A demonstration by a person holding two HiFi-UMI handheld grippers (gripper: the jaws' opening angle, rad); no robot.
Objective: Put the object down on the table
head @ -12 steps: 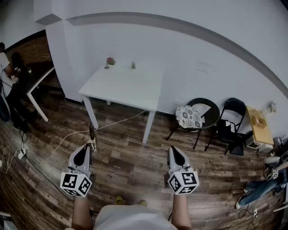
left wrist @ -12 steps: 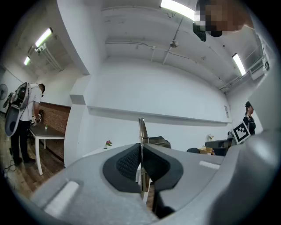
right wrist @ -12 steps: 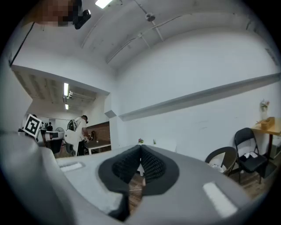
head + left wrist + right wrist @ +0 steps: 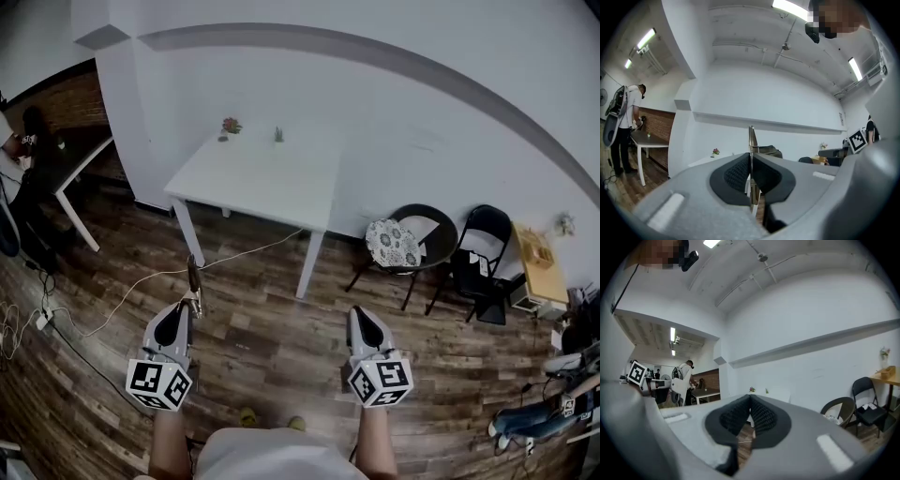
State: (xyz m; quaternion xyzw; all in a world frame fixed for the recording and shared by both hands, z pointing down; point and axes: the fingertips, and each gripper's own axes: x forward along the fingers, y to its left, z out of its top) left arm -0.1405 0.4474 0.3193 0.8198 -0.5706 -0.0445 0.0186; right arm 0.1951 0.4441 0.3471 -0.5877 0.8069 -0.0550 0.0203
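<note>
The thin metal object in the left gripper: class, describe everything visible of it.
The thin metal object is a slim, flat, shiny strip seen edge-on. The left gripper holds its lower part in shut jaws; the rest sticks out past them, above the wooden floor, short of the white table.

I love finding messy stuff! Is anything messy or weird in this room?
A loose white cable snakes across the wooden floor toward the table, where someone could trip on it. Nothing looks spilled or broken, and the table holds only two small plants.
</note>
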